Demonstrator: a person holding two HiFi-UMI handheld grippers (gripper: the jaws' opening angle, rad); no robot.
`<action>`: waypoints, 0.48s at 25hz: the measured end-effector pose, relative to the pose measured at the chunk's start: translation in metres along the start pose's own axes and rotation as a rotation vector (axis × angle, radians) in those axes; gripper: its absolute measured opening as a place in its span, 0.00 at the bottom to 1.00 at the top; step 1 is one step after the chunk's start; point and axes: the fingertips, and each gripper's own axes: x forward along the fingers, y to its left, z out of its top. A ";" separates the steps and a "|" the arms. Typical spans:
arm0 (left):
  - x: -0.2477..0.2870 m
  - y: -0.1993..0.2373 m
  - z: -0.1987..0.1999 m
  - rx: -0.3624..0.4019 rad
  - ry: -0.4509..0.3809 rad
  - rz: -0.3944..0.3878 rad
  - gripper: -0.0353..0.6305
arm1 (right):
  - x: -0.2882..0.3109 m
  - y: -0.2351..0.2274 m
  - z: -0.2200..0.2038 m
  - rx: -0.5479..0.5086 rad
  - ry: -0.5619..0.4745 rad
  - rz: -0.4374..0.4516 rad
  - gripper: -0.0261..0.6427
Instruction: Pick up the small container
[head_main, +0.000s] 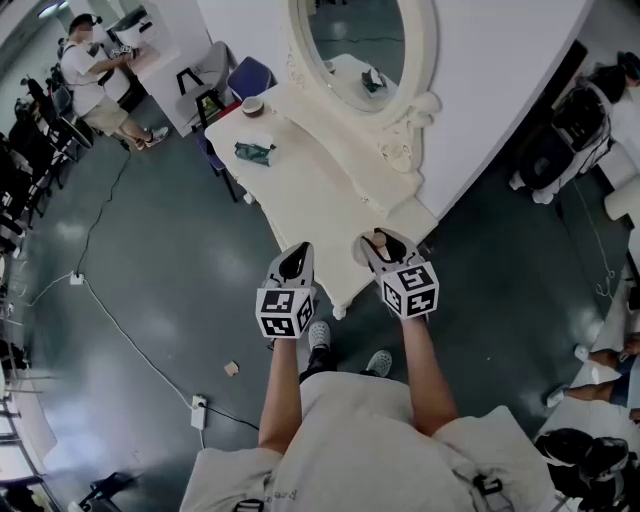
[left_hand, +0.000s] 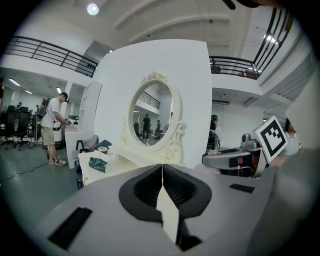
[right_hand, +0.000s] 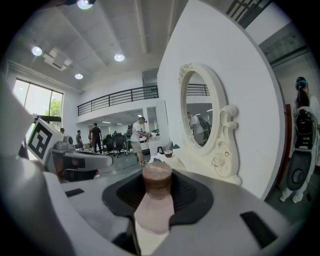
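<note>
The small container (right_hand: 156, 200), pinkish with a brown cap, stands upright between the jaws of my right gripper (right_hand: 157, 174), which is shut on it. In the head view that gripper (head_main: 378, 243) hovers over the near end of the white dressing table (head_main: 300, 190), with the container (head_main: 381, 240) showing between its jaws. My left gripper (head_main: 293, 262) is beside it at the table's near edge. Its jaws meet at the tips (left_hand: 162, 172) with nothing between them.
An oval mirror (head_main: 358, 40) in an ornate white frame stands on the table against a white wall. A green packet (head_main: 254, 151) and a cup (head_main: 252, 105) lie at the table's far end. A cable runs over the dark floor (head_main: 120, 320), and people stand at desks further off.
</note>
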 end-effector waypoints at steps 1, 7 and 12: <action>-0.001 0.000 -0.001 -0.003 0.000 0.001 0.09 | -0.001 0.001 -0.001 0.000 0.002 0.001 0.25; 0.006 -0.002 -0.001 -0.003 0.001 0.000 0.09 | -0.003 -0.008 -0.003 0.046 0.003 0.001 0.25; 0.012 0.001 0.002 -0.004 -0.004 0.006 0.09 | 0.002 -0.014 -0.001 0.038 0.000 -0.004 0.25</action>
